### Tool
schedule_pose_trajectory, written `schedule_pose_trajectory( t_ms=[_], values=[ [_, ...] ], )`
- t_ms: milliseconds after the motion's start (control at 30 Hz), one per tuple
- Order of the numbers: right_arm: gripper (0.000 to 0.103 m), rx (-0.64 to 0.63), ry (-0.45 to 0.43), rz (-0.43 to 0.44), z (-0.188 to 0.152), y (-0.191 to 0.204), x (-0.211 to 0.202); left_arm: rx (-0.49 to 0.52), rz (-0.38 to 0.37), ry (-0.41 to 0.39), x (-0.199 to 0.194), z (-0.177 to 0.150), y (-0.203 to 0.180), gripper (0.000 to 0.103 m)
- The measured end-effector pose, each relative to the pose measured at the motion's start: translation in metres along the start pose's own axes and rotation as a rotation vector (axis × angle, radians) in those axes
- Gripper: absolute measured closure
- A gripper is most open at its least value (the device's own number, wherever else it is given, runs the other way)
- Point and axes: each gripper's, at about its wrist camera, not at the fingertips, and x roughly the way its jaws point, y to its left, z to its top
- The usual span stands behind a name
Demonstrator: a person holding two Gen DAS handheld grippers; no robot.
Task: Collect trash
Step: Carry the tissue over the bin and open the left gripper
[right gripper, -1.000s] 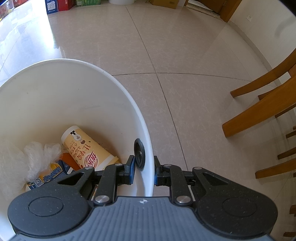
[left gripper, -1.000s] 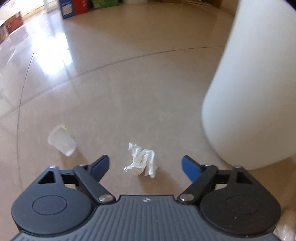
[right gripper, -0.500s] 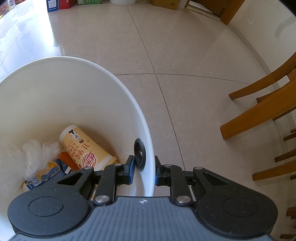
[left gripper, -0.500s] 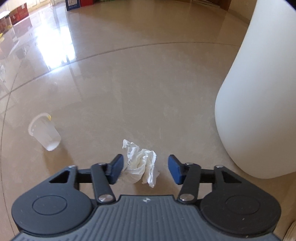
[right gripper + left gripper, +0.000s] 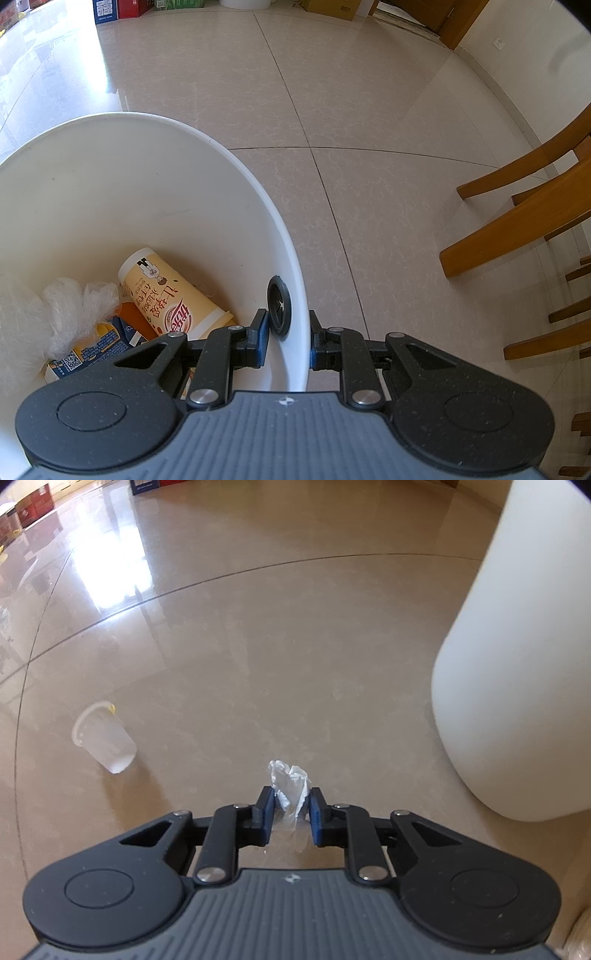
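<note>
left gripper (image 5: 290, 808) clamped on crumpled tissue (image 5: 290, 790) | right gripper (image 5: 286, 339) pinching white bin (image 5: 295, 295) wall

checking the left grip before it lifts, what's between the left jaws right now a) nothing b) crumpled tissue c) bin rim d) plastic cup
b, the left gripper has just closed its jaws on the crumpled tissue, squeezed between the blue pads; the plastic cup lies on the floor off to the side.
</note>
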Motion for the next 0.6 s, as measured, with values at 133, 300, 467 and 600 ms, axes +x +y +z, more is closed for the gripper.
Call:
schedule_pose_trajectory(
  t_ms=[133, 300, 467, 600],
  values=[
    [0.080, 0.004, 0.001, 0.001, 0.001, -0.001, 0.000, 0.067, -0.001, 0.018, -0.027, 0.006, -0.004, 0.085],
    [0.080, 0.003, 0.001, -0.001, 0.000, -0.001, 0.000, 0.222, -0.037, 0.012, -0.086, 0.026, -0.020, 0.085],
    [0.080, 0.004, 0.003, -0.002, 0.001, -0.001, 0.000, 0.342, -0.102, -0.067, -0.172, 0.058, -0.038, 0.085],
    [0.080, 0.002, 0.000, -0.001, 0.000, -0.001, 0.000, 0.377, -0.197, -0.132, -0.228, 0.085, -0.061, 0.085]
  ],
)
